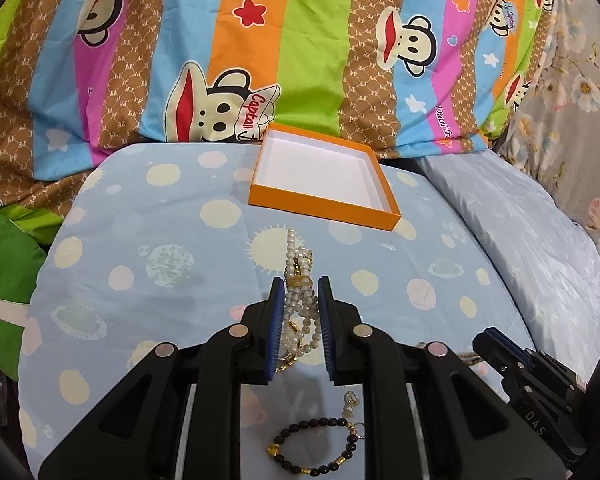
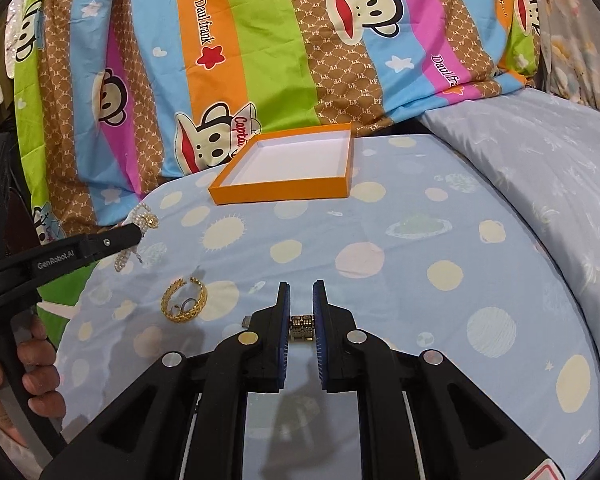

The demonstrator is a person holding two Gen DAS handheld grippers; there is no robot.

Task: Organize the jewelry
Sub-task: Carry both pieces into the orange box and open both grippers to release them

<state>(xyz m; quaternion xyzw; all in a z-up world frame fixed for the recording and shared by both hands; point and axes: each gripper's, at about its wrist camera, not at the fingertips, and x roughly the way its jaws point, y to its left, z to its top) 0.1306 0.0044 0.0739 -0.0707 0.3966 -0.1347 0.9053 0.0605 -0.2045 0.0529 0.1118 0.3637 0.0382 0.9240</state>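
Note:
My left gripper (image 1: 300, 280) is shut on a bunched pearl necklace (image 1: 300, 308) with gold parts, held above the blue spotted cushion (image 1: 160, 240). My right gripper (image 2: 301, 284) is shut on a small gold link piece (image 2: 302, 328), also clear of the cushion. An orange box (image 1: 320, 208) with a white inside and nothing in it lies beyond both grippers, and its wall (image 2: 278, 195) shows in the right wrist view too. A dark bead bracelet (image 1: 316, 448) and a small pearl earring (image 1: 350, 404) lie under the left gripper. A gold leaf bangle (image 2: 184, 300) lies to the left of the right gripper.
A striped cartoon-monkey quilt (image 1: 300, 40) rises behind the box. A pale blue pillow (image 2: 540, 168) lies at the right. In the right wrist view the left gripper (image 2: 136, 228) with its pearls (image 2: 146, 216) reaches in from the left, held by a hand (image 2: 32, 360).

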